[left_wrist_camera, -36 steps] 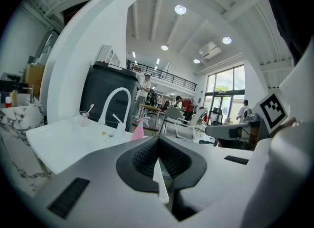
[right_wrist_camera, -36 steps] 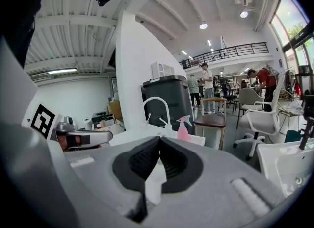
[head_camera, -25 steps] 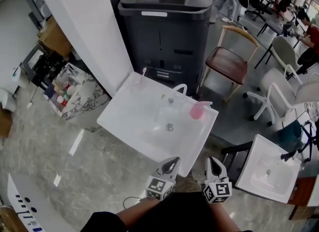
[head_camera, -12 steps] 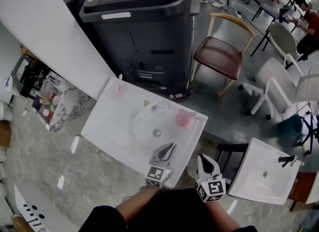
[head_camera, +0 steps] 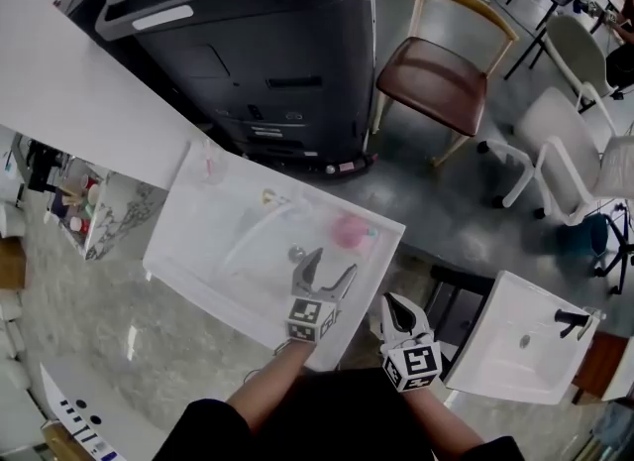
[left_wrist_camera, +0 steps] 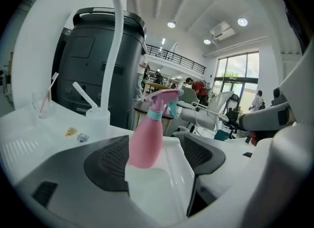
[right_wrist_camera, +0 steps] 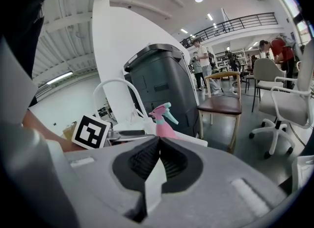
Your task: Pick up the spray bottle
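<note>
Well, the big dark machine stood far ahead of both tongs, behind the white sink. The left tongs hung over the sink, and their jaws were opening with nothing pinched. The right tongs were pressed together and empty, off beside the sink's near corner. The pink spray bottle stood on the sink's far edge, a little ahead of the left tongs and not touching them. So nothing was picked up yet. Reaching, pinching and lifting were all left to do.
</note>
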A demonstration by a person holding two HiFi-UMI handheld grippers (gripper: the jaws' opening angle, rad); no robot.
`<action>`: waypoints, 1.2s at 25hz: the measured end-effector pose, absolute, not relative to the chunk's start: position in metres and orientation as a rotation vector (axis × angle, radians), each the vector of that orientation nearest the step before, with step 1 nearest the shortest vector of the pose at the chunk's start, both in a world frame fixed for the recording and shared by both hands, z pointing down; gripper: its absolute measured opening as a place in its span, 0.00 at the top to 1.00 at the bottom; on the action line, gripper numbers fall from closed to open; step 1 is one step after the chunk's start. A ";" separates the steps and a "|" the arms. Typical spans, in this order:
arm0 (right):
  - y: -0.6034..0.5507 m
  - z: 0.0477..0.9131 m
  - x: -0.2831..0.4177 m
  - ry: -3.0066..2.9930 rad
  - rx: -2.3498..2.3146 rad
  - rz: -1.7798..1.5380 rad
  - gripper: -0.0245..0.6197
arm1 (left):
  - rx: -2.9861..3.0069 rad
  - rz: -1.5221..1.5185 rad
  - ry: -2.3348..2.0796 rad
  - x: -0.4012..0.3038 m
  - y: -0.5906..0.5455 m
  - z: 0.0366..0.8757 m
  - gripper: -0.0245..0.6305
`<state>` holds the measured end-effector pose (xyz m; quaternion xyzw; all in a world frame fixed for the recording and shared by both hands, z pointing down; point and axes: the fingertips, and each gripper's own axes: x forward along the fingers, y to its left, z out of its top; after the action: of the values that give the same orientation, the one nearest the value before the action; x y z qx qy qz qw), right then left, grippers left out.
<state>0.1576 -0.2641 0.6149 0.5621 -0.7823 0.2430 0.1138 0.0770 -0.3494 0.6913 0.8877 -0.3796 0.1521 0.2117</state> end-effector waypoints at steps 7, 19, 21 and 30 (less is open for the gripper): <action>-0.293 0.635 0.182 -2.246 1.684 0.795 0.96 | 2.504 0.486 -1.058 0.106 -0.391 0.722 0.36; -0.318 0.648 0.218 -2.220 1.702 0.791 0.96 | 2.502 0.608 -1.075 0.137 -0.426 0.755 0.33; -0.319 0.650 0.222 -2.219 1.706 0.786 0.96 | 2.507 0.591 -1.067 0.139 -0.428 0.759 0.33; -0.304 0.644 0.227 -2.225 1.722 0.760 0.96 | 2.515 0.549 -1.071 0.134 -0.412 0.751 0.33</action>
<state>0.2273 -0.3037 0.6439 0.5871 -0.7585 0.2591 0.1136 0.1342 -0.4124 0.7515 0.8880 -0.3781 0.1938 0.1758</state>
